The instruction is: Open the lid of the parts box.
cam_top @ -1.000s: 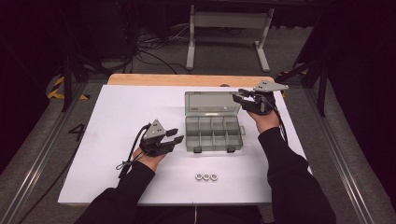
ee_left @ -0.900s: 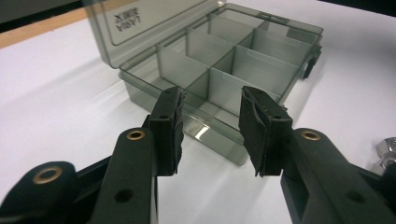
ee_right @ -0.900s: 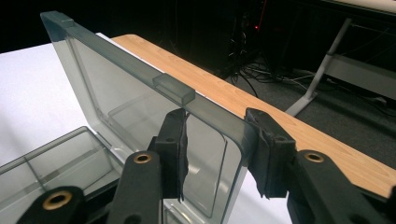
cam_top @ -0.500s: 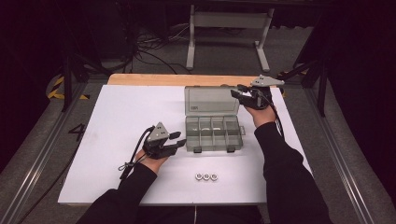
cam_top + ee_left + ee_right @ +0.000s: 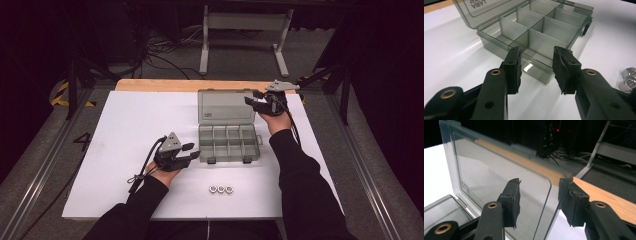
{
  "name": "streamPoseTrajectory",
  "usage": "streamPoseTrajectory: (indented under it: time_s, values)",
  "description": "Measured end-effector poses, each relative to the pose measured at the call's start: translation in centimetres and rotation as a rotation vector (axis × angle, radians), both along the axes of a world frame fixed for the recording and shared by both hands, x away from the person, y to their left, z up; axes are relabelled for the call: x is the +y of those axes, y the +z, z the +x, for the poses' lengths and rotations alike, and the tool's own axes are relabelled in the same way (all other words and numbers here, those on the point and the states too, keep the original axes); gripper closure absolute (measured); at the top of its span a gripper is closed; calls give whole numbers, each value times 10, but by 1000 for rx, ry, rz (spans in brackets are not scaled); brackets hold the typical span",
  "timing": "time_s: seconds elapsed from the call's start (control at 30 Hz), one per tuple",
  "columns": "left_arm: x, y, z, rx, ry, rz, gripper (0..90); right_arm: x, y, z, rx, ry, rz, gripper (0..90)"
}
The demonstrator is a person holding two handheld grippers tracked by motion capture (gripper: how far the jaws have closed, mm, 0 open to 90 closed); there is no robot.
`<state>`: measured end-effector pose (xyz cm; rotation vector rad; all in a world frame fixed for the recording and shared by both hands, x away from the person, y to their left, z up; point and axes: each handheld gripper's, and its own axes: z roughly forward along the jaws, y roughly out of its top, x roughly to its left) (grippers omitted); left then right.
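**Claws both agape at the opened box**

Right gripper (image 5: 252,97) at the far right corner of the box (image 5: 229,159), jaws spread wide, astride the side edge of the raised lid (image 5: 225,105). Seen along its own jaws (image 5: 539,182): clear lid (image 5: 499,175) between the two pads, perhaps brushing the right one, not pinched by both.

Left gripper (image 5: 192,150) just off the box's near left corner, jaws likewise parted and holding nothing. From its own camera (image 5: 536,53): divided tray (image 5: 536,45) straight ahead, all visible compartments bare, the near wall close to the pads but apart from them.

Compared with a second ago: left gripper eased a little nearer that near left corner; right gripper drawn slightly toward the lid's edge; lid tilted back much as before, box unmoved on the white table (image 5: 125,125).

Judged from that: opening as good as done, lid propped and likely to stay back once let go. Three nuts (image 5: 220,189) in a row just in front of the box, untouched, glimpsed also to the side of the left jaws (image 5: 629,77). Probably next: picking those and dropping them into a compartment.
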<state>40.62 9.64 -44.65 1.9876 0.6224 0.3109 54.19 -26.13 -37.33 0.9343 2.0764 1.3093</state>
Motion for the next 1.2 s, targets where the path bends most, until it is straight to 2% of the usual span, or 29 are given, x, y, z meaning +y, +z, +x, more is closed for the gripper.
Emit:
streamPoseTrajectory:
  time_s: [0.13,0.2,0.33,0.47,0.87,1.07,1.2]
  values:
    - [-5,-2,0,1,-7,-16,638,-1,-4,3,16,-4,0,526]
    - [-8,-2,0,1,-21,-23,694,-1,-6,4,22,-6,3,526]
    - [-18,-5,1,-8,-43,-6,747,0,-10,7,32,-14,4,525]
    - [-21,-6,2,-10,-39,0,773,-1,-12,8,39,-17,2,524]
    - [-22,-7,2,-9,-35,5,807,-1,-22,15,80,-36,11,520]
    - [-22,-7,2,-15,-34,14,808,-1,-32,18,132,-48,14,506]
    - [-22,-6,2,-18,-34,17,811,-1,-35,20,144,-50,20,501]
